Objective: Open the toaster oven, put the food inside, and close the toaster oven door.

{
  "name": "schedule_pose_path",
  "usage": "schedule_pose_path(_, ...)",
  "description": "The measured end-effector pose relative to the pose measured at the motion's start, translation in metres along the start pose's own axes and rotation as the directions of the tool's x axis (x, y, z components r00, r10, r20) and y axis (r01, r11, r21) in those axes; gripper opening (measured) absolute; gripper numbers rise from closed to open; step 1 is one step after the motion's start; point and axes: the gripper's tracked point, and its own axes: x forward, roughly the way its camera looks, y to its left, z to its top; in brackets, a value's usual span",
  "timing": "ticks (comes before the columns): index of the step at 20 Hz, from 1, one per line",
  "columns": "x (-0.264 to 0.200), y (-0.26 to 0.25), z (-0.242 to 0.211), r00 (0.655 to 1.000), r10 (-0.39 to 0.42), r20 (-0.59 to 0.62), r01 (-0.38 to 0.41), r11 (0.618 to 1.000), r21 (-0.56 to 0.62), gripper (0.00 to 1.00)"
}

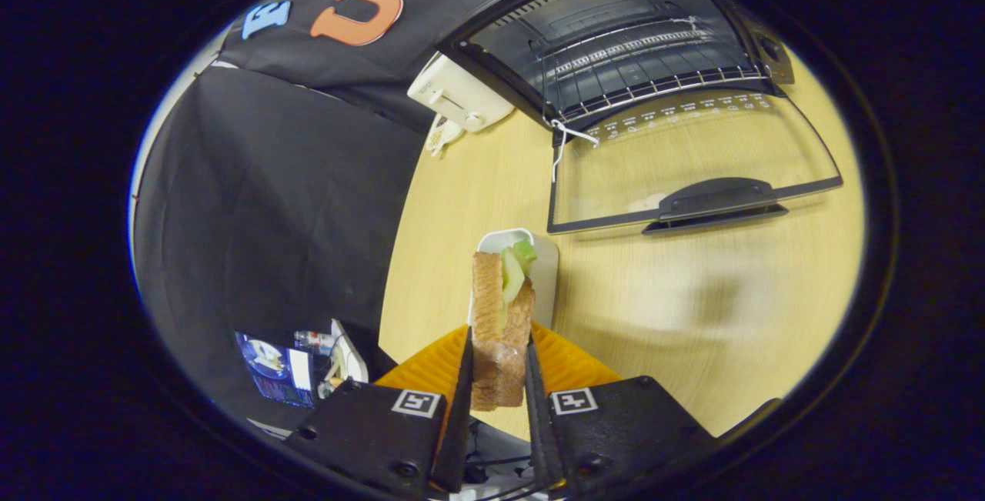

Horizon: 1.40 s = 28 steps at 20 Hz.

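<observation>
oven (pixel 616 47) door (pixel 692 170) already open | our tongs (pixel 499 366) closed tight on the sandwich (pixel 500 316), near side | left: load the far rack, shut door

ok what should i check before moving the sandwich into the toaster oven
1. Grip: hand-held gripper has both fingers pressed on the sandwich: ok.
2. Toaster oven door folded fully down onto the table: ok.
3. Wire rack in place inside, bare where visible: ok.
4. Path over the table from sandwich to door: ok.
5. Sandwich lifted off the white tray: cannot tell.
6. Lettuce filling secure at the far end: cannot tell.
</observation>
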Motion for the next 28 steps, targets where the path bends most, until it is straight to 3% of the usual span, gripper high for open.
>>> schedule_pose_path(8, -0.027, 0.017, 0.011, 0.986, 0.151, 0.064, -0.151, 0.988, -0.002, 0.38)
schedule_pose_path(14, -0.043, 0.006, 0.048, 0.946, 0.211, 0.247, -0.205, 0.977, -0.051, 0.38)
schedule_pose_path(17, -0.048, -0.002, 0.066, 0.918, 0.243, 0.314, -0.254, 0.967, -0.007, 0.38)
schedule_pose_path(20, -0.058, -0.021, 0.095, 0.867, 0.229, 0.442, -0.287, 0.956, 0.066, 0.38)
schedule_pose_path(24, -0.076, -0.044, 0.136, 0.769, 0.179, 0.614, -0.307, 0.945, 0.109, 0.38)
schedule_pose_path(28, -0.087, -0.071, 0.173, 0.666, 0.067, 0.743, -0.328, 0.921, 0.211, 0.38)
